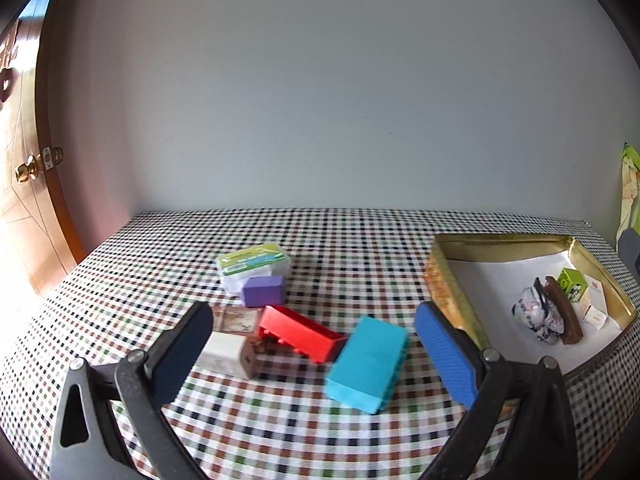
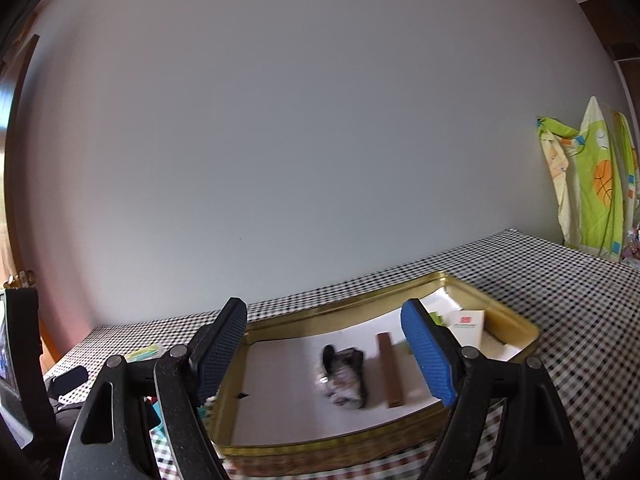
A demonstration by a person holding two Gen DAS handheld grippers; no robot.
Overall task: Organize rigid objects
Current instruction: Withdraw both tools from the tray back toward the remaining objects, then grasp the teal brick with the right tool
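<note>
Nearby, red block (image 1: 298, 334) and white box (image 1: 224, 354) beside turquoise block (image 1: 368, 364).

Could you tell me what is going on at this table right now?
A person is tidying small objects into a gold tin on a checkered table, with a gripper in each hand. Both grippers are open and empty. The left gripper faces the loose pile: a turquoise block, a red block, a purple block and a white box. The right gripper faces the tin, which already holds a brown bar, a crumpled dark bundle and small cartons.
</note>
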